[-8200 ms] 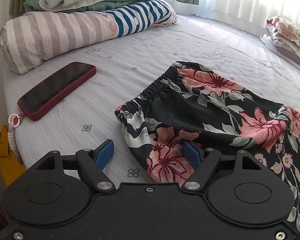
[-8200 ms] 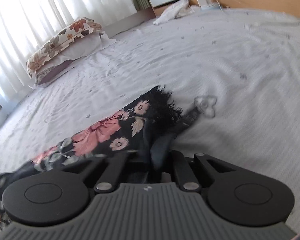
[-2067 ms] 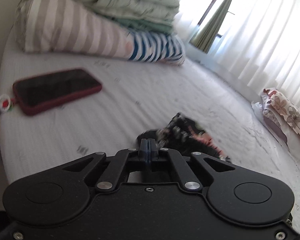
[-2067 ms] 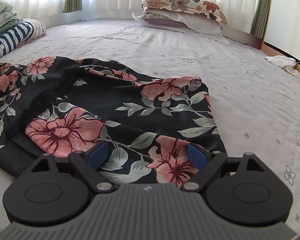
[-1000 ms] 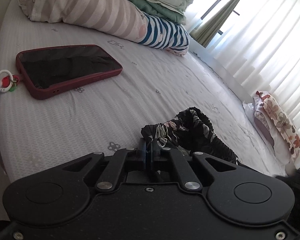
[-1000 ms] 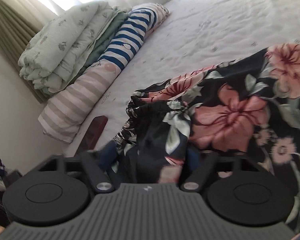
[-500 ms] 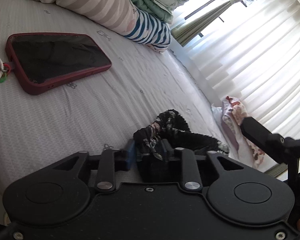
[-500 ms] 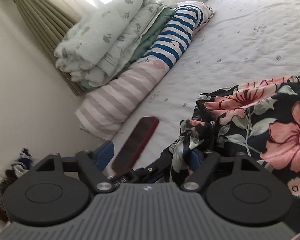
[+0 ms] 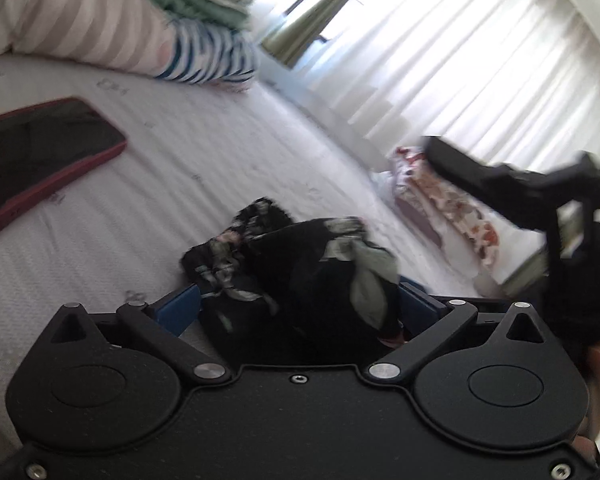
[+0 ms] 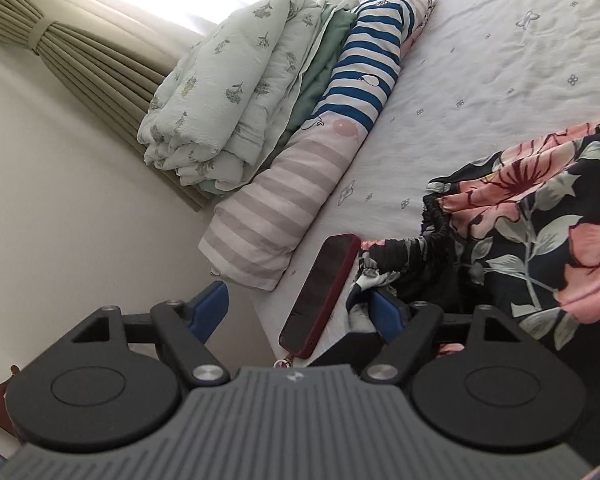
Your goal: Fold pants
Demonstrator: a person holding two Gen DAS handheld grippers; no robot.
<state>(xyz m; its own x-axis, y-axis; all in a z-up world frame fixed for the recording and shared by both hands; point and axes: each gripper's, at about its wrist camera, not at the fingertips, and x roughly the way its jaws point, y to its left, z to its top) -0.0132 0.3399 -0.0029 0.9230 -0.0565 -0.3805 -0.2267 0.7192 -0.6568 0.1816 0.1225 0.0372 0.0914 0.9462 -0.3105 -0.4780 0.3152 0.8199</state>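
The black floral pants (image 10: 540,240) lie on the white bed, waistband (image 10: 434,220) toward the phone. In the left wrist view the bunched waistband end (image 9: 300,264) sits between the wide-open blue fingers of my left gripper (image 9: 300,308), which has let go. My right gripper (image 10: 300,308) is open and empty, hovering over the bed's edge beside the pants. It shows as a dark shape (image 9: 540,200) in the left wrist view.
A red-cased phone (image 10: 324,292) lies on the bed near the waistband, also in the left wrist view (image 9: 40,152). A striped bolster (image 10: 300,200) and folded quilts (image 10: 240,100) sit along the wall. A floral pillow (image 9: 440,200) lies by the curtains.
My left gripper went from shut on the waistband to wide open, the fabric loose between its fingers. My right gripper stayed open and swung left, off the pants toward the bed's edge.
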